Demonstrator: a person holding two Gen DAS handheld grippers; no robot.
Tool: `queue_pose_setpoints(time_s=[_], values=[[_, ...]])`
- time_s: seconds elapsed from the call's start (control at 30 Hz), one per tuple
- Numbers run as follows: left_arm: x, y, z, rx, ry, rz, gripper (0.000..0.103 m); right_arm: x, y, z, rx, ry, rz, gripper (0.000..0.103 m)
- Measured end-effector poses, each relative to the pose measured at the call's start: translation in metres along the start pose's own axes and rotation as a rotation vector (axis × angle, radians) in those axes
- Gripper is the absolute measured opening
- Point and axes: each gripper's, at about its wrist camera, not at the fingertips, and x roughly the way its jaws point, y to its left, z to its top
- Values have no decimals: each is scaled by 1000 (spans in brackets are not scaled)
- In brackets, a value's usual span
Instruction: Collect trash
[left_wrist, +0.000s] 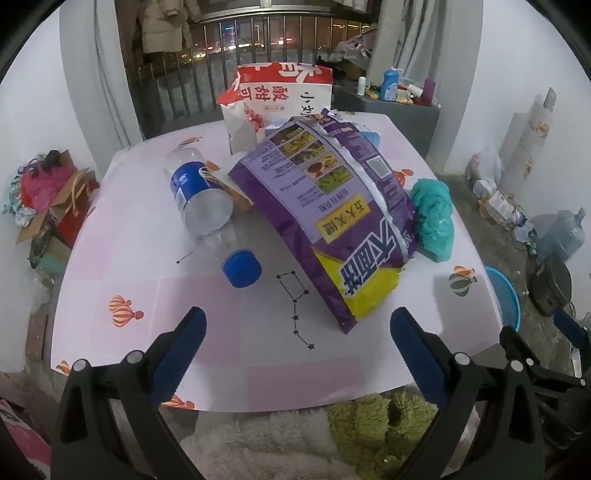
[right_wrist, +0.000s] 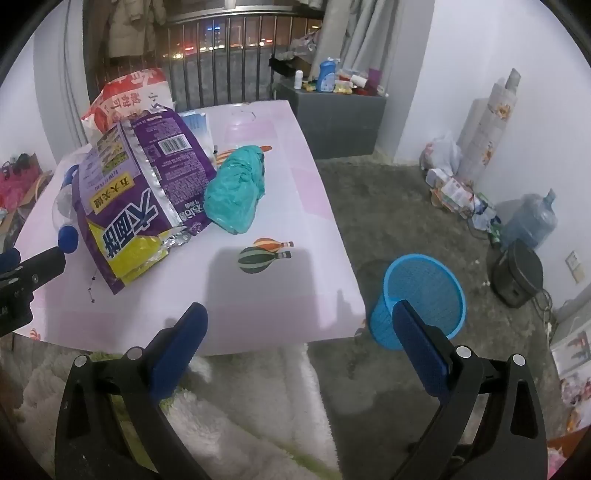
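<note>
Two tools, left tool (left_wrist: 297, 325) and right tool (right_wrist: 299, 319), hang wide open and empty over the near edge of the surface (right_wrist: 280, 291), so start with the purple bag (left_wrist: 332, 221) mid-surface, pinching its near corner before swinging toward the blue basket (right_wrist: 424, 295) on the floor.

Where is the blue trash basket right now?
The blue trash basket stands on the grey floor beside the table's right front corner in the right wrist view. In the left wrist view only its rim peeks past the table edge.

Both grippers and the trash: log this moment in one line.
left gripper open, empty | right gripper open, empty | purple bag, bottle, teal bag on table | blue bin on floor
</note>
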Motion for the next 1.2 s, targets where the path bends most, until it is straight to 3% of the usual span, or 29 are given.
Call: queue_pose_setpoints(time_s=[1.2], values=[[-3, 0, 1, 14, -11, 36, 98, 2, 5, 1, -2, 0, 22, 95]])
